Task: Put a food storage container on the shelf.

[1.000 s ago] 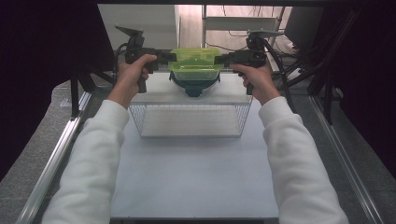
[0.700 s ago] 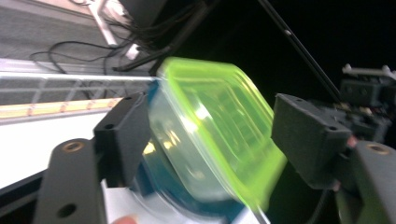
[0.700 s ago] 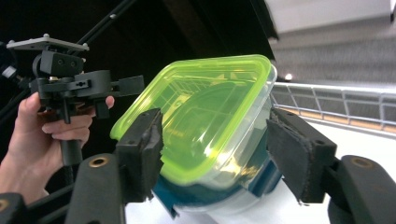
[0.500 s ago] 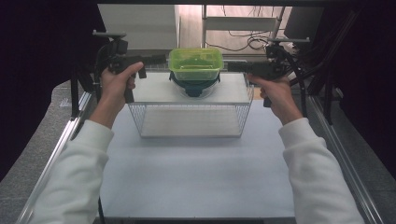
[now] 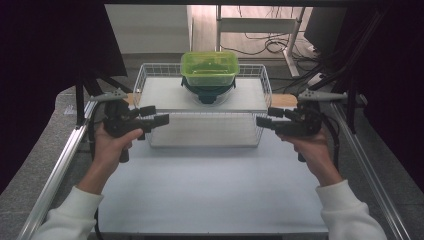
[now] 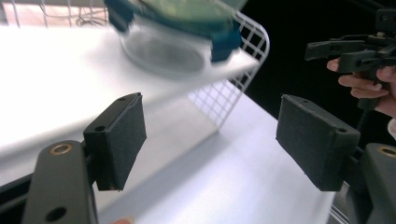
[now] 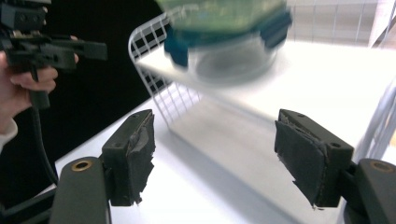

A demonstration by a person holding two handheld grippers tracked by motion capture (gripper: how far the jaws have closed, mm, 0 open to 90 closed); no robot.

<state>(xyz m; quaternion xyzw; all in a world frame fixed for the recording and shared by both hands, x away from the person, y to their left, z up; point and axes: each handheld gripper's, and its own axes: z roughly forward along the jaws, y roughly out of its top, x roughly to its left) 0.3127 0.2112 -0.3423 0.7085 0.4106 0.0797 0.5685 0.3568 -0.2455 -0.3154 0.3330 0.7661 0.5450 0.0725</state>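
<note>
High view overhead, facing forward-down – gripper views low, close, sharing wire rack (image 5: pixel 202 97)

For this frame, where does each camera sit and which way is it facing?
High view: above the person's side, looking forward and down on the table; both forearms, left gripper and right gripper show.
Left gripper view: on the left gripper, facing the wire basket; own fingers show.
Right gripper view: on the right gripper, facing the same basket; own fingers show.
Shared: both gripper views show the stacked containers, plus the other gripper.
</note>
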